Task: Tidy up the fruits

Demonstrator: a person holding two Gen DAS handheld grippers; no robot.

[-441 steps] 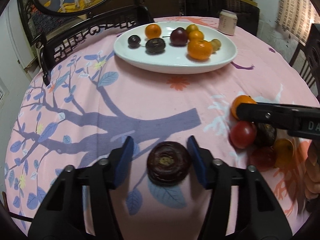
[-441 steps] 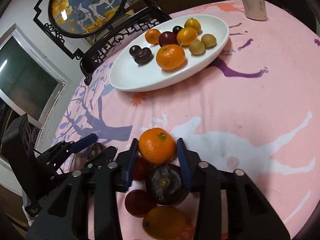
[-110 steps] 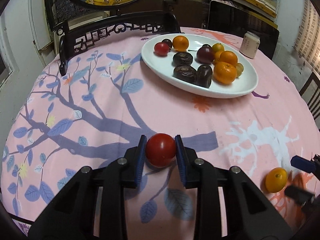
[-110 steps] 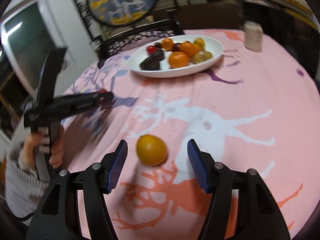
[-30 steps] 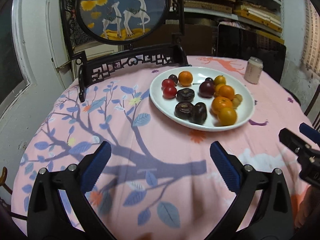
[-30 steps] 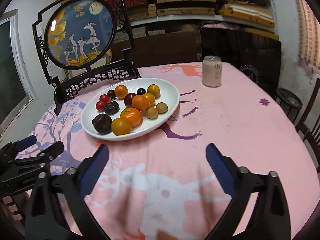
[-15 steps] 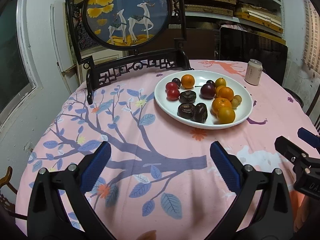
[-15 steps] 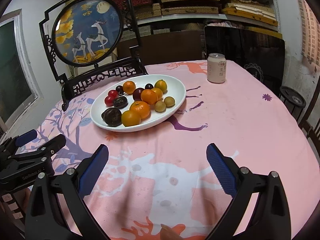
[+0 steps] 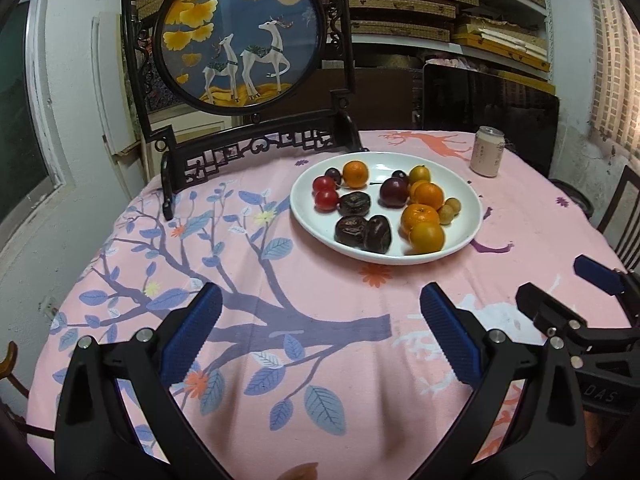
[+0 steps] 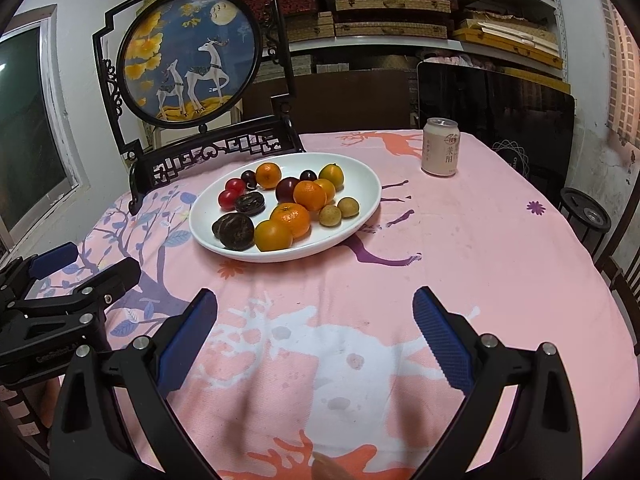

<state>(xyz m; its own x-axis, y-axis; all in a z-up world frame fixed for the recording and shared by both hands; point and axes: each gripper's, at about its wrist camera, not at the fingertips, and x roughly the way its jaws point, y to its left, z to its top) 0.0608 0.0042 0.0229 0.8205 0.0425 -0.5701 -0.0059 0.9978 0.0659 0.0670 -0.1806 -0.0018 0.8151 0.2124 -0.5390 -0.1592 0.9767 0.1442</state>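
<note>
1. Since the shot 3.7 s back, when the left gripper (image 9: 320, 336) was clamped on a red fruit and an orange one lay between the right gripper's (image 10: 314, 332) fingers, both tools have let go and pulled back toward the near table edge; both now have fingers wide apart, nothing between them.
2. No loose fruit shows on the cloth (image 9: 248, 280) now, so the task looks done, or v. nearly.
3. Plate (image 9: 472, 204) sits well ahead of both tools, slightly right of the left one, left of the right one.
4. On it, all the fruit: oranges (image 9: 427, 195) on the right half, dark wrinkled ones (image 9: 351, 230) at the near-left, reds (image 9: 326, 199) far-left, plum (image 9: 394, 191) in the middle, two small tan ones (image 10: 348, 207) by the right rim.
5. Other stuff: deer screen (image 9: 240, 36) w/ carved stand behind the plate, far ahead-left; can (image 10: 440, 146) far ahead-right, well apart from the plate.
6. Nothing stands btw tools and plate. Each gripper shows at the edge of the other's view, apart, no clash.
7. A brownish bit at the bottom edge of each view, too cut off to name.
</note>
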